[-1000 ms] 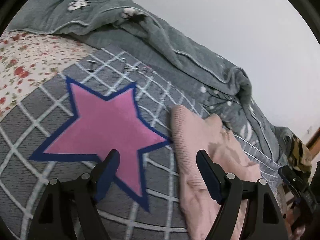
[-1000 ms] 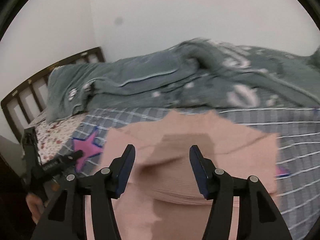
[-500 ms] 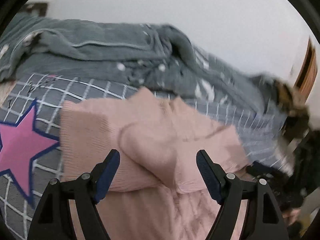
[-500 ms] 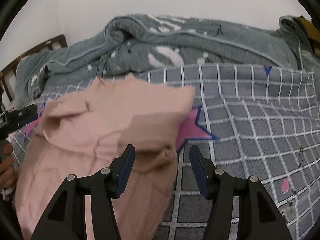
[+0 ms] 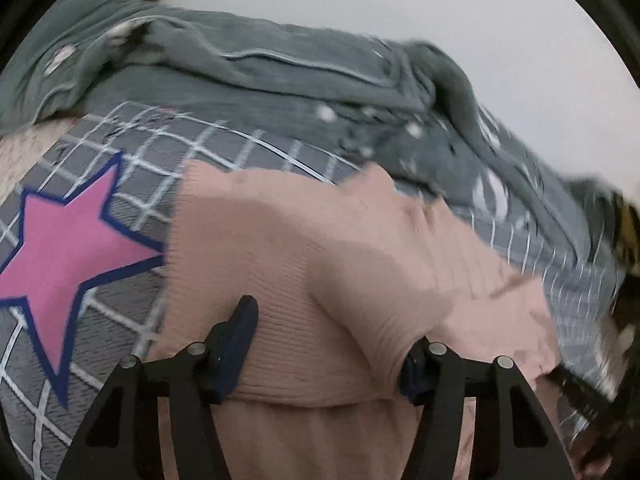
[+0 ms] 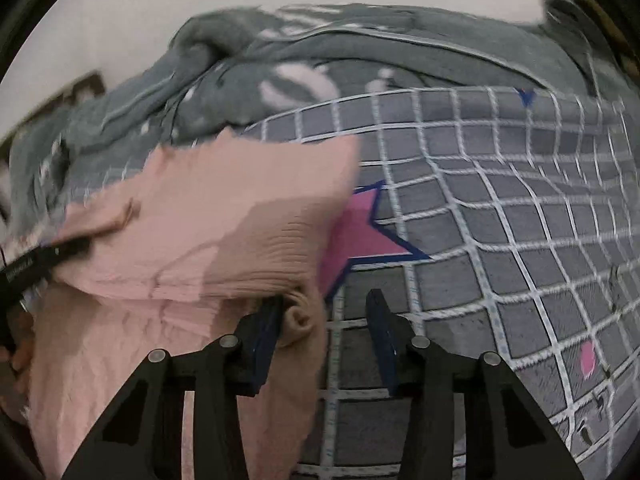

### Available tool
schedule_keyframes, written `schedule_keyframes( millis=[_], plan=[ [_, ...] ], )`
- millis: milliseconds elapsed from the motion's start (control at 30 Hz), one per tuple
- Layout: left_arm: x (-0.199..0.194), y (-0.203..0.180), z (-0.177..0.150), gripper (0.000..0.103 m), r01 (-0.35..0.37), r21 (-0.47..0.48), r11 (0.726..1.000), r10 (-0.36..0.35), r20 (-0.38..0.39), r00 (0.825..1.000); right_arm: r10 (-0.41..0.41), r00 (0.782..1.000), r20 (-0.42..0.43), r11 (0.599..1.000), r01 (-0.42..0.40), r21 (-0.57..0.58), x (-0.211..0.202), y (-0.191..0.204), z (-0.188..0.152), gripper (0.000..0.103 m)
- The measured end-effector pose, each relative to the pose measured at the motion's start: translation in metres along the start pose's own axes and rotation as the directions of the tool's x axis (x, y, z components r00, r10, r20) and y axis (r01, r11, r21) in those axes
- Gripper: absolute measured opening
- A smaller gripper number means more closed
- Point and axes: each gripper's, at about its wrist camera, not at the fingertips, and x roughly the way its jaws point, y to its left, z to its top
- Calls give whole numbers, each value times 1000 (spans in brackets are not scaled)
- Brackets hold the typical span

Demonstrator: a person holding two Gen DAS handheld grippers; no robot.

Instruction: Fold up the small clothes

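A rumpled grey quilt (image 5: 304, 80) borders the checked bedspread (image 6: 500, 216). Left gripper (image 5: 326, 344) and right gripper (image 6: 326, 320), both angled downward, have been closing; jaws straddle the pink knit sweater (image 5: 304, 256), grip undetermined.

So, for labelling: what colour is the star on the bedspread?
Pink star with a dark blue outline; clearest in the left wrist view.

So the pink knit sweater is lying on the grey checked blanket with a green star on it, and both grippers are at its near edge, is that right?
Not quite: the star is pink with a dark blue outline, not green, as the left wrist view shows. The rest holds: the pink knit sweater lies on the grey checked blanket, with the left gripper and right gripper at its near edge.
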Motion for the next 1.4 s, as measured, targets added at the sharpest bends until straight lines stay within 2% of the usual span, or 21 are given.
schedule_keyframes(
  millis=[133,267,367,500,667,733,900,1033,1133,1267,1400],
  plan=[
    [-9,9,-2,60,-15,-27,1000,16,37,999,24,1000,17,998,-25,57,-4,-11,-2,42],
    [-21,19,-2,59,-84,-72,994,91,95,991,-7,997,76,999,3,48,-15,-8,-4,42],
    [-15,29,0,58,-61,-84,995,66,55,996,18,995,97,998,-24,64,-19,-13,-5,43],
    [-14,40,1,52,-28,-116,993,34,52,998,52,995,89,996,-58,65,-17,-13,-5,43],
    [-15,46,0,35,-19,-123,992,23,34,999,41,997,71,997,-45,58,-13,-10,-5,44],
    [-16,47,0,19,-29,-97,995,32,36,999,34,997,64,997,-38,69,-12,-12,-4,45],
    [-25,52,1,6,23,-90,996,-16,78,997,43,997,62,995,-49,88,-10,-15,-5,45],
    [-32,43,4,6,22,-38,999,-18,128,992,44,996,82,996,-51,78,-14,-13,-6,45],
    [-34,38,8,6,28,-11,1000,-26,156,987,46,997,67,995,-52,90,-11,-15,-4,45],
    [-34,36,20,6,60,-19,998,-56,190,980,34,997,76,981,-48,187,-10,-34,-2,42],
    [-26,31,31,6,69,-17,997,-65,201,977,65,996,60,962,-78,263,-2,-50,-2,36]
  ],
)
